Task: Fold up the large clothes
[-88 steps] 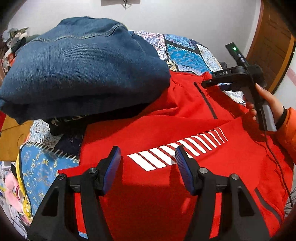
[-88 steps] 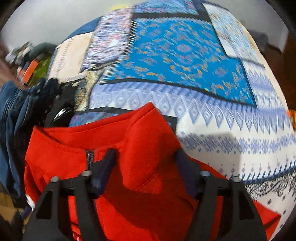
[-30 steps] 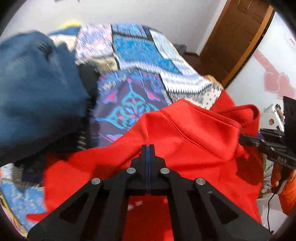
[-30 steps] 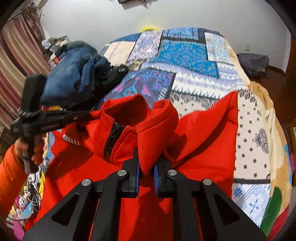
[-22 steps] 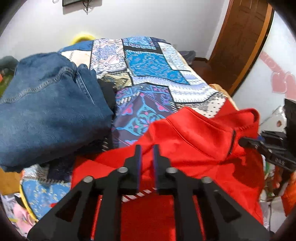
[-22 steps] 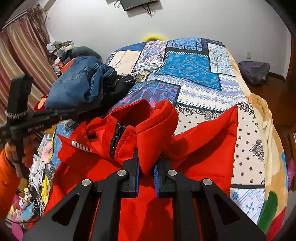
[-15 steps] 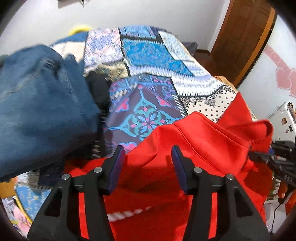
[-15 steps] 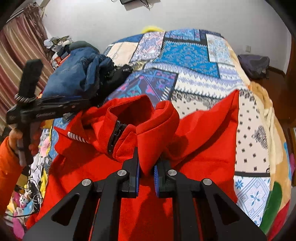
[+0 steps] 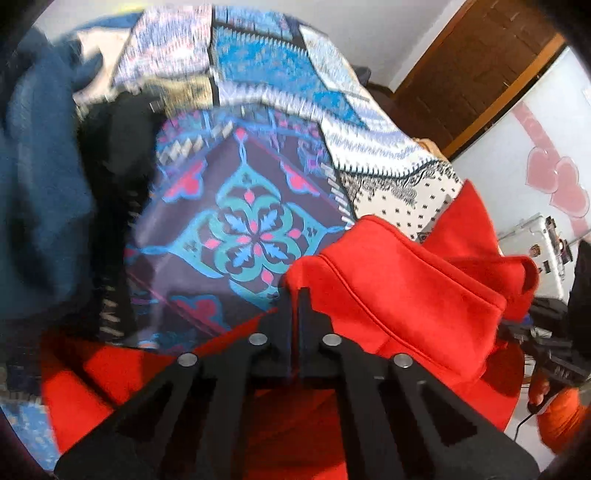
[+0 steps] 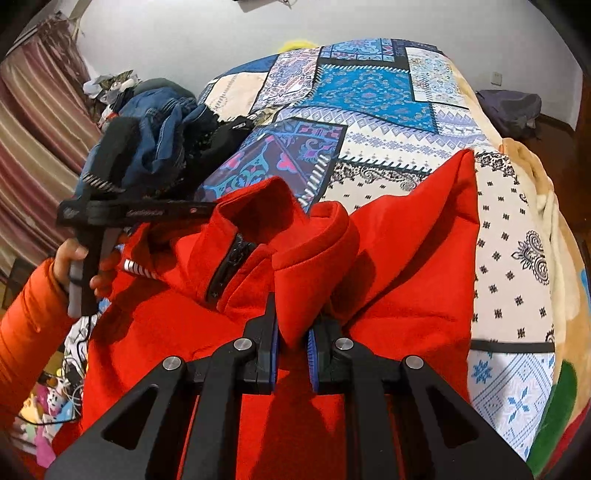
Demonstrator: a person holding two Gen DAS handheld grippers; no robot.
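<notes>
Grippers at the lower centre of each wrist view. Left gripper [image 9: 294, 295]: jaws clenched on an edge of the red jacket [image 9: 399, 295], a thin fold of cloth pinched at the tips. Right gripper [image 10: 291, 325]: jaws nearly together, clamped on a thicker fold of the jacket just below the collar [image 10: 314, 236]. In the right view the left gripper also appears at middle left, held by a hand [image 10: 79, 264] in an orange sleeve [image 10: 26, 314], its tips at the jacket's far shoulder. The jacket fills the lower half of both frames, lifted at the collar, its zip [image 10: 227, 271] partly open and a white-striped patch [image 10: 138, 267] showing at the left. Upper left of the right view: a heap of jeans [image 10: 162, 125] and dark clothes, beside the jacket and apart from the grippers; in the left view it is a blurred blue mass at the left edge. Surface: a bed under a patchwork quilt [image 10: 369, 92]. Room: white wall [image 10: 184, 33], striped curtain [image 10: 33, 122] at far left, wooden door [image 9: 469, 62] and pink heart stickers [image 9: 557, 184] at the upper right of the left view.
</notes>
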